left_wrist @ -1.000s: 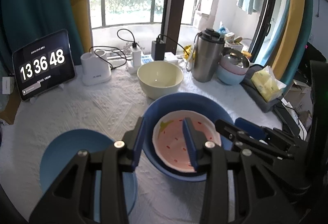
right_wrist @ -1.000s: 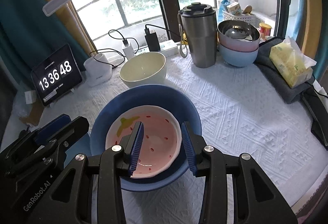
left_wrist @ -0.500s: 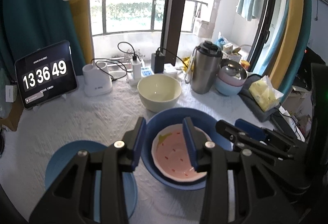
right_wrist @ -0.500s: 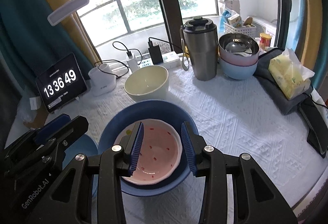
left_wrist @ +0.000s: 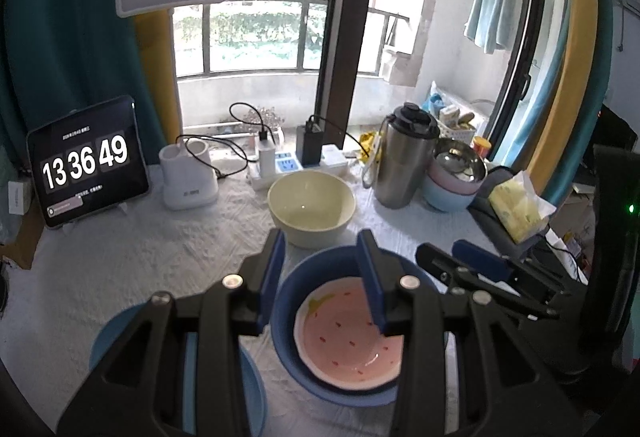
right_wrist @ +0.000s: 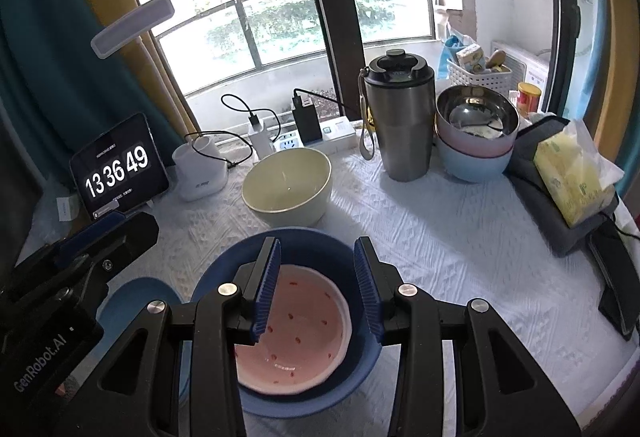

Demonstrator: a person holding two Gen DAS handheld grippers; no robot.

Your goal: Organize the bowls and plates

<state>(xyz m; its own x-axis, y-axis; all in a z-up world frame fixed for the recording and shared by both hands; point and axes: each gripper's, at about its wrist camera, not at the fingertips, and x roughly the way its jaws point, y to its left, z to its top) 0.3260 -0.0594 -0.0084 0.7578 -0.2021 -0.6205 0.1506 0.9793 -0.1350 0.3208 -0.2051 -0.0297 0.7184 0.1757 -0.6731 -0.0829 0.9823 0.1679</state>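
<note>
Pink plate [right_wrist: 296, 329] rests inside the dark blue bowl [right_wrist: 320, 243] on the surface [right_wrist: 440, 249]. Left gripper [left_wrist: 320, 277] and right gripper [right_wrist: 318, 283] hover above, jaws apart and empty.

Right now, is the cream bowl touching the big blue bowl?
Cannot tell. In the right wrist view the cream bowl sits right behind the blue bowl, rims overlapping in the picture; neither view shows contact or a gap.

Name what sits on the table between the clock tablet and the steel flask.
White charger stand, power strip and cream bowl sit between tablet and flask, right wrist view.
</note>
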